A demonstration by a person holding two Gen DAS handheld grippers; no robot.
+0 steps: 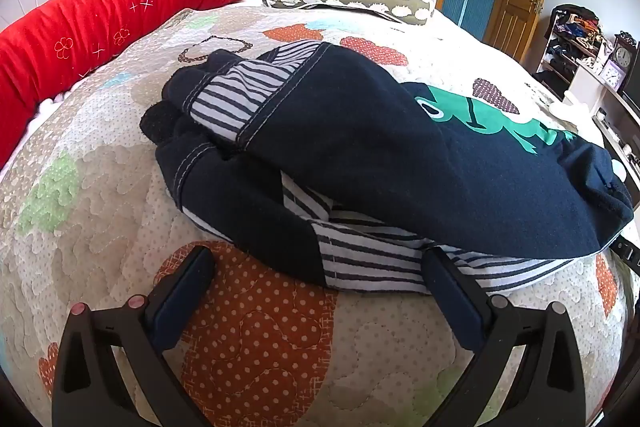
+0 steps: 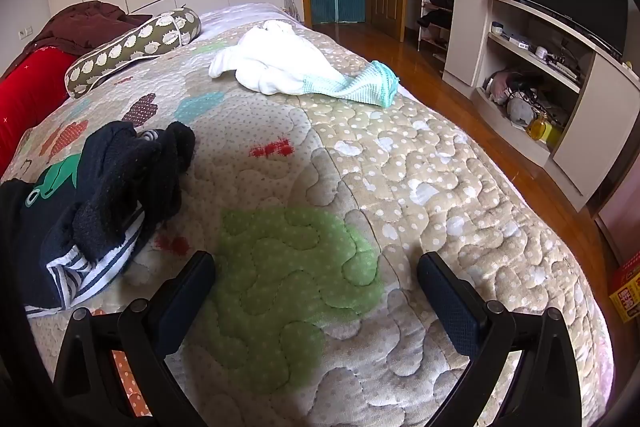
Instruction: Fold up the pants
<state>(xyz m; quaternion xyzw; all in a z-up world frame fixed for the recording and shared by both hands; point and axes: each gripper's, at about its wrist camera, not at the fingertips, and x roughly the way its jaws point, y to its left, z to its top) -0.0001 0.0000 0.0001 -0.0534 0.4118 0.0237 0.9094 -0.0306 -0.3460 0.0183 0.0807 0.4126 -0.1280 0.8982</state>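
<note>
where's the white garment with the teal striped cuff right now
In the right wrist view, the white garment lies on the quilt at the far side, right of the patterned bolster.

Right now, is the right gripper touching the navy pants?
Apart. In the right wrist view the right gripper is open over bare quilt, with a clear strip of quilt between its jaws and the navy pants.

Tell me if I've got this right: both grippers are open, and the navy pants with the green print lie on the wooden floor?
Not quite. Both the left gripper and right gripper are open, but the navy pants lie on the quilted bedspread, not the floor. The left wrist view shows it.
</note>
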